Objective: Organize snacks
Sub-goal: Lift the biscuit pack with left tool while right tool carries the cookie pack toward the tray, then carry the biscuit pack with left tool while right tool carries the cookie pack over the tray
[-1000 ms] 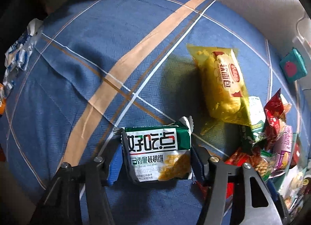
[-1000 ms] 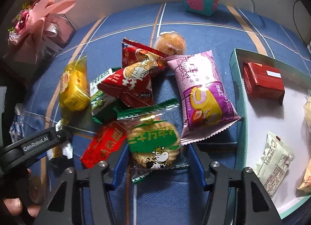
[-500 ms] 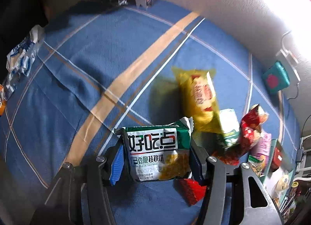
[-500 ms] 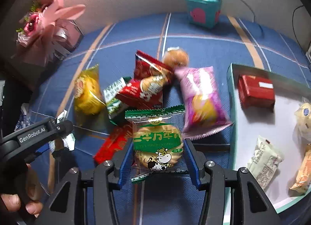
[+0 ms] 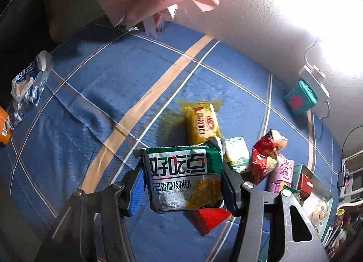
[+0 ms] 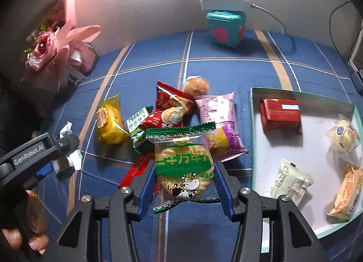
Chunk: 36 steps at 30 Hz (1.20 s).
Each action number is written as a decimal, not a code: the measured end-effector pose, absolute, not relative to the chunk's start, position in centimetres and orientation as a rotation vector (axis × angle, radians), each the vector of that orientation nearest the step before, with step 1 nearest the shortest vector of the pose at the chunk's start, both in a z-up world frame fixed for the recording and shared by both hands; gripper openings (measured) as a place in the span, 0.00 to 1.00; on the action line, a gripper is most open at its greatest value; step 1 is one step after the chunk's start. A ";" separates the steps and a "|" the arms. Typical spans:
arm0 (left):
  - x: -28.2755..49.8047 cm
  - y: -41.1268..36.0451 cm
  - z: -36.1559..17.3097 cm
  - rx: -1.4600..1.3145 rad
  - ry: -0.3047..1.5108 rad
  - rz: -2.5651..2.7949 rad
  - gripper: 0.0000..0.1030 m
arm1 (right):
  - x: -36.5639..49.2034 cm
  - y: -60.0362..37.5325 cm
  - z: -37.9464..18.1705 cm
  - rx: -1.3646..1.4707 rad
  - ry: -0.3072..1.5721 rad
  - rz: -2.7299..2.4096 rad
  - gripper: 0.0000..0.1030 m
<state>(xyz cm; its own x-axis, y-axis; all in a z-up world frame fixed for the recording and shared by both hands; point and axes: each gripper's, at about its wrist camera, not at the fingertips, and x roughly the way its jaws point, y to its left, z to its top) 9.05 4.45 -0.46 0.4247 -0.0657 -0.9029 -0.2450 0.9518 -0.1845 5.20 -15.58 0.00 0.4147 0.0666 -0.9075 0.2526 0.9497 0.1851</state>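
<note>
- Tongs in the left hand, the left gripper (image 5: 182,185), pinch a green and white cookie pack (image 5: 183,178) between their blue pads; the pack is up off the blue checked cloth (image 5: 95,85)
- Tongs in the right hand, the right gripper (image 6: 183,185), squeeze a clear cow biscuit pack (image 6: 183,166) with a green top edge, and it hangs above the cloth too
- In the right view the left tongs show at the far left side, with a person's fingers (image 6: 34,242) under them
- Just past the cow biscuit lies the snack pile: a flat red pack (image 6: 136,169) near the tongs, a purple cake pack (image 6: 217,121) on the right, two red packs (image 6: 172,110) in the middle, a green and white pack (image 6: 138,123), and a yellow pack (image 6: 109,121) on the left
- A small round orange cake (image 6: 196,85) sits at the far end of the pile
- To the right is a teal box (image 6: 251,130) with a white floor; inside are a red pack (image 6: 280,114) at the far side, two pale packs and an orange one
- Far away by the wall stands a teal tin (image 6: 225,28) with a white lamp base (image 6: 224,2) on top
- Pink flowers (image 6: 52,51) stand at the far left
- A blue and white wrapper (image 5: 28,80) lies at the left edge of the cloth
</note>
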 end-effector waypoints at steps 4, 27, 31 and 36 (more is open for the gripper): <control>8.9 3.5 -0.2 -0.302 1.133 0.089 0.58 | 4.5 -17.2 0.4 0.321 1.134 -0.159 0.51; 6.9 -12.2 0.3 -0.083 1.157 -0.239 0.58 | -1.8 -31.8 0.9 0.557 1.103 -0.516 0.51; 5.4 -16.5 0.0 -0.013 1.163 -0.341 0.58 | -2.9 -33.4 1.3 0.587 1.086 -0.549 0.51; 4.1 -20.1 -0.8 0.057 1.179 -0.427 0.58 | -4.2 -34.9 2.1 0.605 1.060 -0.579 0.52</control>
